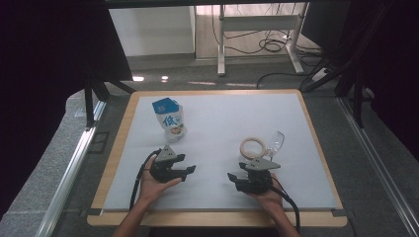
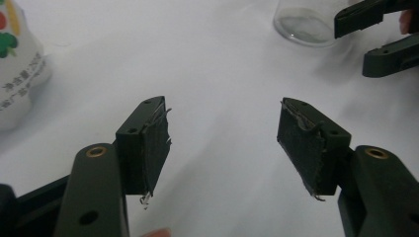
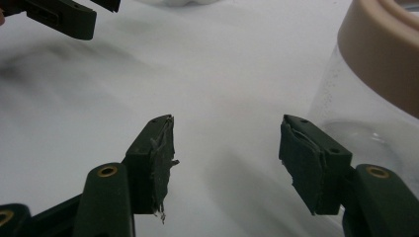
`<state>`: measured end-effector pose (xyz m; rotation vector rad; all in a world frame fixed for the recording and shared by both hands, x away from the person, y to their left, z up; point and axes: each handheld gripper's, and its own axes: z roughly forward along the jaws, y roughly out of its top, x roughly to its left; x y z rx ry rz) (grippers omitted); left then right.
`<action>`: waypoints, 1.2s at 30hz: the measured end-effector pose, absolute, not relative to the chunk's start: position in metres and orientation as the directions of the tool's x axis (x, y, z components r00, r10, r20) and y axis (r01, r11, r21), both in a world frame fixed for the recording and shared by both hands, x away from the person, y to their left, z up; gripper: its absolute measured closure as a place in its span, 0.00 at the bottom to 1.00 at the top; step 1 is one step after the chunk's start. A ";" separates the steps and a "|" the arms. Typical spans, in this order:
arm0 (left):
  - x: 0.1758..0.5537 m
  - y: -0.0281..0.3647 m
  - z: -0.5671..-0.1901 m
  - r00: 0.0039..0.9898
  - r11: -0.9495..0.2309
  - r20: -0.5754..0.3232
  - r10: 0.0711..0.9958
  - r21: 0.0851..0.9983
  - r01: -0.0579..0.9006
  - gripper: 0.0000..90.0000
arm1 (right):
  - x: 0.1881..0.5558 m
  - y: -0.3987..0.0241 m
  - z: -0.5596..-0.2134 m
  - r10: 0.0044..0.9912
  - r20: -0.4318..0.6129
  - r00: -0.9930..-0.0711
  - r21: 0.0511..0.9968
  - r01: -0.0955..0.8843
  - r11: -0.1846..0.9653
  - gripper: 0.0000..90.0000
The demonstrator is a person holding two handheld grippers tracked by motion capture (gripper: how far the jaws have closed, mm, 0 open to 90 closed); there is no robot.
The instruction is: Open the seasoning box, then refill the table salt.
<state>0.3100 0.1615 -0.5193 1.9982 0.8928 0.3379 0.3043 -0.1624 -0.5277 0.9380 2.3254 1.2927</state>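
Seen from the high view: left gripper low on the white table, at about 7 o'clock of the mat, jaws pointing toward 3 o'clock and standing wide with nothing between them. Right gripper at about 5 o'clock, jaws facing back toward 9 o'clock, likewise wide and empty; the two sets of tips near each other but apart. Clear jar lying tipped on its side at 1 o'clock of the right gripper, just beside it, with a tan ring lid flat on the mat touching or nearly touching the jar's mouth. White and blue pouch upright at 12 o'clock of the left gripper, well apart from the jar. In the right gripper view, jar wall close at the right, outside the open pads.
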 end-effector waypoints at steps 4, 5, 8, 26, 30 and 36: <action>0.309 0.168 -0.518 0.688 -0.328 -0.101 0.718 0.823 0.464 0.42 | 0.303 -0.161 -0.527 0.675 0.040 -0.736 0.843 0.388 0.372 0.43; 0.308 0.170 -0.517 0.685 -0.326 -0.100 0.722 0.824 0.463 0.42 | 0.303 -0.161 -0.527 0.674 0.040 -0.738 0.844 0.386 0.372 0.43; 0.307 0.178 -0.513 0.670 -0.310 -0.096 0.737 0.832 0.460 0.41 | 0.303 -0.159 -0.526 0.667 0.035 -0.744 0.846 0.377 0.377 0.43; 0.325 0.237 -0.493 0.523 -0.196 -0.086 0.848 0.866 0.460 0.48 | 0.303 -0.146 -0.529 0.644 0.029 -0.765 0.838 0.369 0.401 0.43; 0.337 0.243 -0.488 0.505 -0.182 -0.087 0.858 0.870 0.459 0.50 | 0.302 -0.144 -0.531 0.640 0.025 -0.768 0.834 0.369 0.411 0.43; 0.368 0.247 -0.474 0.492 -0.158 -0.092 0.866 0.882 0.443 0.51 | 0.301 -0.143 -0.532 0.638 0.022 -0.769 0.828 0.371 0.419 0.43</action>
